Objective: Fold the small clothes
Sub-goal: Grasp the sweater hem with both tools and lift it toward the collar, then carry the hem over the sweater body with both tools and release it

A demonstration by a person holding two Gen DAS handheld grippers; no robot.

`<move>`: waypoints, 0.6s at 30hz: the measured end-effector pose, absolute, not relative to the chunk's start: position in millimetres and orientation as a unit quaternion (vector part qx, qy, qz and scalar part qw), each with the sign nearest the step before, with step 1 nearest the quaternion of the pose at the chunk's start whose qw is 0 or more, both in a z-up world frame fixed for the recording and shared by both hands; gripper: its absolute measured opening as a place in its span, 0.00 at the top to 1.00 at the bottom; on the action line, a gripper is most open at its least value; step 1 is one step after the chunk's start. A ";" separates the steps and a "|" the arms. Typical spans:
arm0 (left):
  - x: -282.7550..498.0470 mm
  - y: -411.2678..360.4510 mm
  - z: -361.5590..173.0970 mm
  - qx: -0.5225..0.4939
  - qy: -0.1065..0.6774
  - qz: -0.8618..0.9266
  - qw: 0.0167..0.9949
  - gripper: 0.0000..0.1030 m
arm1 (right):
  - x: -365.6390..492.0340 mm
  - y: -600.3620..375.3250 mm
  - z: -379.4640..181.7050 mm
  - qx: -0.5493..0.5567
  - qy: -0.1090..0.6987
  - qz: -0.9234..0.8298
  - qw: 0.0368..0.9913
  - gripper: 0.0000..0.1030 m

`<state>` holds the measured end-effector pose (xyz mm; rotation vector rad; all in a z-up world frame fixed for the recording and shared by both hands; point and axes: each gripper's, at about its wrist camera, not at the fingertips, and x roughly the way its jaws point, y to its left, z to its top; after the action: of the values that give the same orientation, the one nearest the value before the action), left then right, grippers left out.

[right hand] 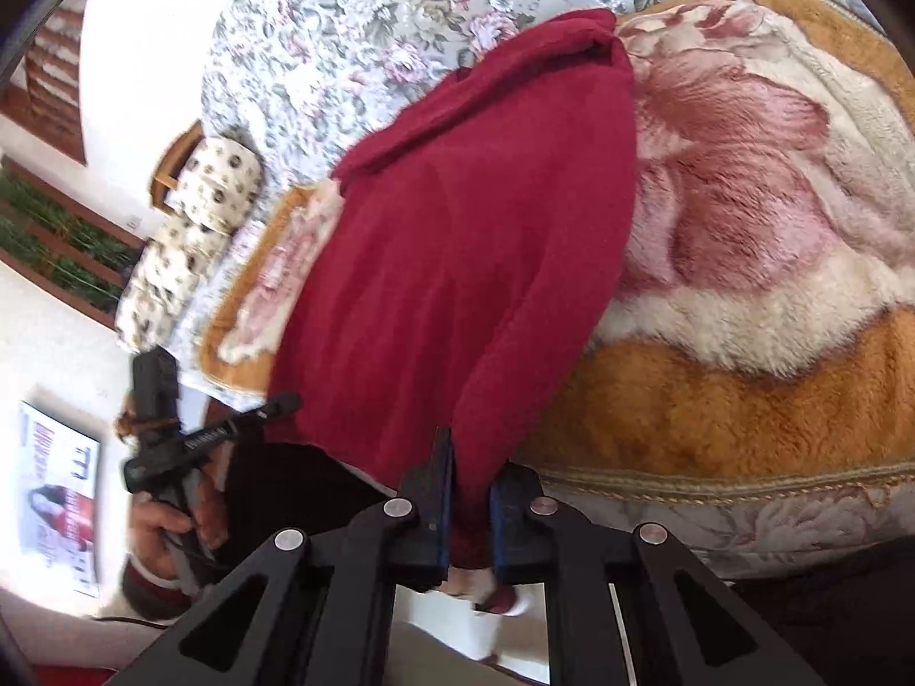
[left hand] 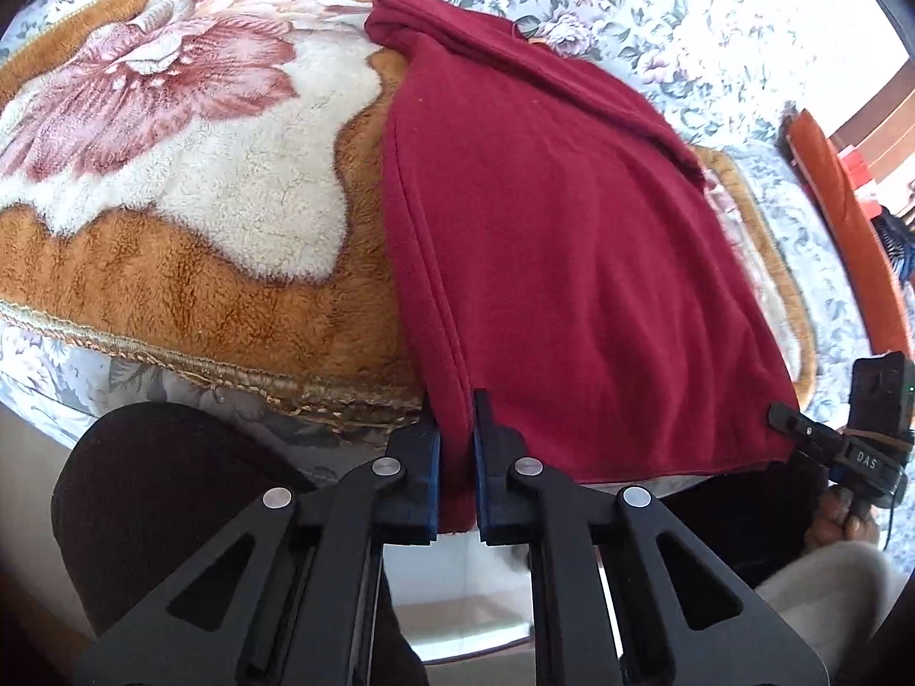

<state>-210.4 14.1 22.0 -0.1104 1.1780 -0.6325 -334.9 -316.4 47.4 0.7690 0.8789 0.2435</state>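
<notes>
Left wrist view: left gripper (left hand: 456,457) has its fingers clamped on the near hem of the dark red garment (left hand: 560,263).
Right wrist view: right gripper (right hand: 472,506) is clamped on the other near corner.
Garment: lies lengthwise on the plush floral blanket (left hand: 171,263) over the bed, one side apparently already folded in.
Left to do: probably the lengthwise fold away from the person.

Dark red fleece garment (left hand: 560,240) lies lengthwise on blanket; near hem overhangs.
</notes>
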 end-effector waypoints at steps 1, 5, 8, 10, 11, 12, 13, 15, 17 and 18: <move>-208.3 15.6 26.8 -0.059 0.543 -0.298 0.783 0.93 | -334.2 -318.7 52.0 0.370 0.404 0.124 0.828 0.91; -191.6 18.6 46.1 -0.096 0.529 -0.323 0.779 0.93 | -321.4 -329.2 72.9 0.394 0.363 0.160 0.829 0.92; -174.5 9.6 58.8 -0.097 0.517 -0.329 0.784 0.93 | -304.2 -335.8 90.4 0.393 0.341 0.170 0.837 0.92; -156.2 3.7 71.1 -0.103 0.505 -0.329 0.791 0.93 | -290.5 -345.4 106.5 0.387 0.322 0.168 0.848 0.92; -145.0 0.7 79.5 -0.106 0.496 -0.329 0.797 0.93 | -281.6 -350.8 115.0 0.385 0.312 0.164 0.853 0.92; -133.3 -2.6 87.2 -0.109 0.488 -0.328 0.801 0.93 | -271.4 -357.8 123.2 0.385 0.301 0.160 0.857 0.92; -121.0 -5.6 94.4 -0.114 0.481 -0.329 0.805 0.93 | -261.6 -363.9 129.7 0.386 0.292 0.156 0.861 0.92; -92.1 -12.7 107.2 -0.119 0.468 -0.325 0.813 0.93 | -236.8 -380.8 141.2 0.391 0.275 0.145 0.866 0.92; -61.3 -26.0 119.1 -0.118 0.460 -0.319 0.820 0.93 | -210.2 -400.0 147.2 0.390 0.267 0.131 0.871 0.92; -45.9 -33.7 123.5 -0.118 0.457 -0.317 0.823 0.93 | -195.0 -411.1 148.5 0.389 0.266 0.120 0.874 0.92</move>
<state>-45.9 -33.7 123.5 -0.2520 0.9723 -0.6738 -195.0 -411.1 148.5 0.8121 0.5557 0.2500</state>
